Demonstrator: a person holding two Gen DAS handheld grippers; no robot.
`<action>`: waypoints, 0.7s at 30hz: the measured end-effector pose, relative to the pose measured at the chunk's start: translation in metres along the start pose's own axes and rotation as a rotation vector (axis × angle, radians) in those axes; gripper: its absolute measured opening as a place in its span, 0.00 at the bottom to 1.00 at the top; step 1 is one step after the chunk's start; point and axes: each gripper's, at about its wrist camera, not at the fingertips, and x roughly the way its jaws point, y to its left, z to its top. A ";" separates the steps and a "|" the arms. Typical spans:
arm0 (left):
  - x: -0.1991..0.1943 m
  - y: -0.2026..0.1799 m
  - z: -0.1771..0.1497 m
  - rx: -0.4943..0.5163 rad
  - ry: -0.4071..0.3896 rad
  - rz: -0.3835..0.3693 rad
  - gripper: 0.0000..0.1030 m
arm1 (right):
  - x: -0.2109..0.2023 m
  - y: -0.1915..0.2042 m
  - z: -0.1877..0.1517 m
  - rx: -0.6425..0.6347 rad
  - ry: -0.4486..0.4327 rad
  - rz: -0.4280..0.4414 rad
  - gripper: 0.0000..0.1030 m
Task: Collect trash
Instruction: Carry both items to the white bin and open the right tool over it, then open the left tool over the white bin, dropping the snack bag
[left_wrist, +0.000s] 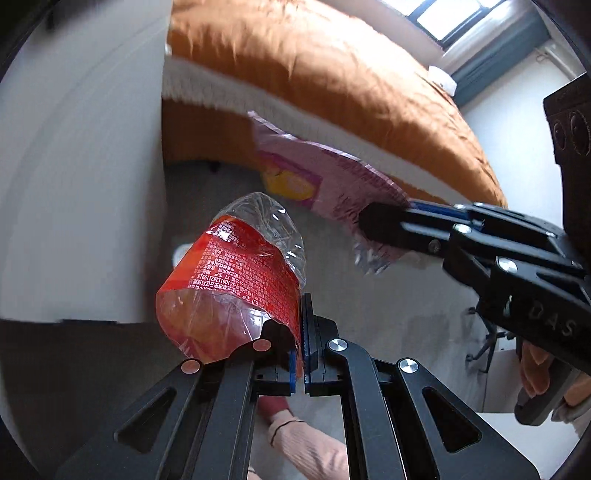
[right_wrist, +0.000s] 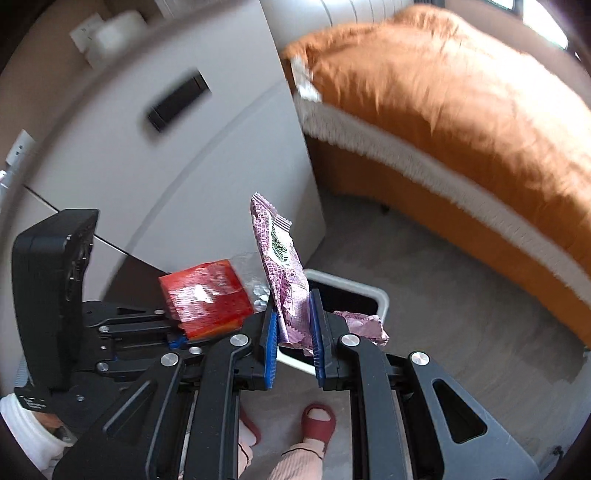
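Observation:
My left gripper (left_wrist: 300, 328) is shut on a red and clear plastic wrapper (left_wrist: 236, 284), which sticks up and to the left of its tips. The same red wrapper (right_wrist: 207, 295) shows at the left of the right wrist view, with the left gripper (right_wrist: 177, 332) under it. My right gripper (right_wrist: 293, 325) is shut on a crumpled pink wrapper (right_wrist: 280, 266) with small print. In the left wrist view that pink wrapper (left_wrist: 325, 177) hangs from the right gripper (left_wrist: 373, 221). A white-rimmed bin with a dark inside (right_wrist: 373, 295) sits on the floor just beyond the right gripper's tips.
A bed with an orange cover (right_wrist: 461, 110) and white fringe runs along the right. A white cabinet (right_wrist: 166, 177) stands at the left. Grey floor (right_wrist: 443, 314) lies between them. A person's feet in red slippers (right_wrist: 317, 417) are below. An office chair base (left_wrist: 487, 343) stands at right.

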 end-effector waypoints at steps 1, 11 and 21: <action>0.020 0.006 0.004 -0.013 0.019 -0.006 0.02 | 0.013 -0.004 -0.002 0.002 0.013 0.001 0.17; 0.133 0.046 -0.019 -0.047 0.126 -0.046 0.03 | 0.131 -0.041 -0.028 -0.004 0.126 -0.005 0.17; 0.178 0.069 -0.018 -0.099 0.156 -0.079 0.90 | 0.189 -0.060 -0.042 -0.027 0.206 0.031 0.95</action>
